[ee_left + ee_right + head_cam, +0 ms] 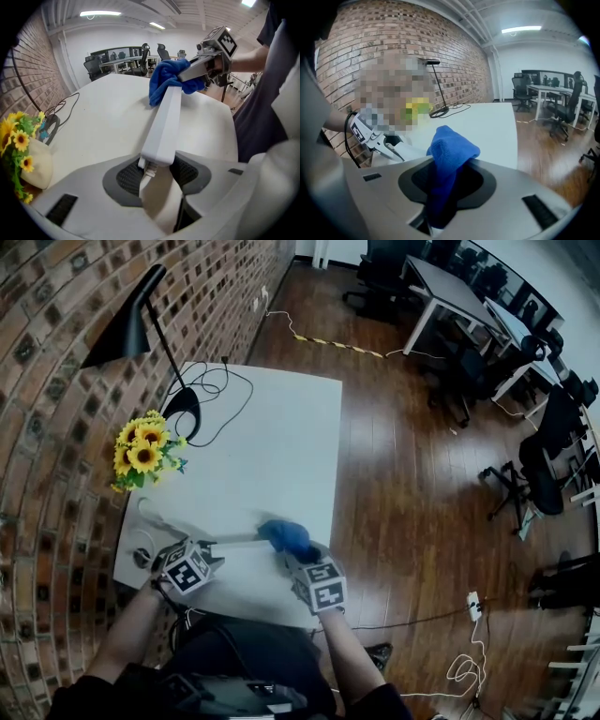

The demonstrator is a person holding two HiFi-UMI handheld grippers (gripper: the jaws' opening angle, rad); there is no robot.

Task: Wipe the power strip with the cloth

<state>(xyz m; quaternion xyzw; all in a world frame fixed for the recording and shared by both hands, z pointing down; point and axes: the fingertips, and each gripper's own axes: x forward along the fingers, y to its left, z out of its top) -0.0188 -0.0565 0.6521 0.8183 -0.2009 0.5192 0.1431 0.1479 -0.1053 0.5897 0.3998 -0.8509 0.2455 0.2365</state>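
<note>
A long white power strip is held above the front of the white table. My left gripper is shut on its cable end, which sits between the dark pads in the left gripper view, where the power strip runs away from my left gripper. A blue cloth is bunched over the strip's far end. My right gripper is shut on this cloth, which fills the jaws of my right gripper. In the left gripper view the cloth covers the strip's tip.
Sunflowers in a vase stand at the table's left edge. A black desk lamp and its looped cable are at the far left corner. A brick wall runs along the left. Desks and office chairs stand on the wooden floor to the right.
</note>
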